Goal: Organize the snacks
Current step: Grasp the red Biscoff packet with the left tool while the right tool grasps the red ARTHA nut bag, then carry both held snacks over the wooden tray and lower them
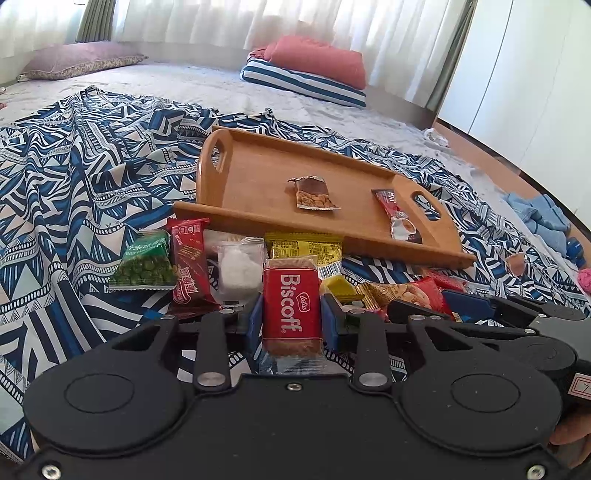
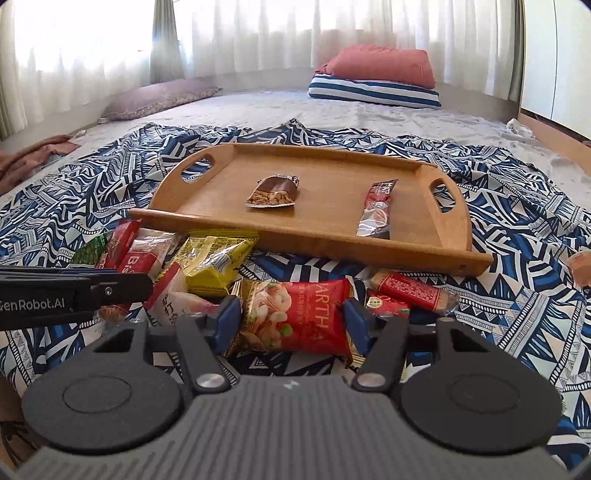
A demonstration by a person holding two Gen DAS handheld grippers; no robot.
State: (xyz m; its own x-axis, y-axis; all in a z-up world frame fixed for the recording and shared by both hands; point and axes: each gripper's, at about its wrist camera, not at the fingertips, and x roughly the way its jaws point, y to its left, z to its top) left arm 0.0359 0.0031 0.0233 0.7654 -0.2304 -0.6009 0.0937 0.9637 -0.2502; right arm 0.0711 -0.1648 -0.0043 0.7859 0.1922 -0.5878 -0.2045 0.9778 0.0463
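Red Biscoff packet (image 1: 291, 306), green pea bag (image 1: 144, 264), blue-and-white geometric-patterned cloth (image 1: 74, 166).

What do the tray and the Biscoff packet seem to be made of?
The tray looks like wood, maybe bamboo: warm honey-brown colour, faint grain, a smooth satin surface and cut-out handles. The Biscoff packet looks like thin glossy plastic film: its ends are clear, so the brown biscuit shows through, the red middle is printed, and the bottom seal is crinkled.

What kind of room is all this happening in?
Most likely a bedroom: pillows lie on a wide soft sleeping surface, and sheer curtains cover the window behind.
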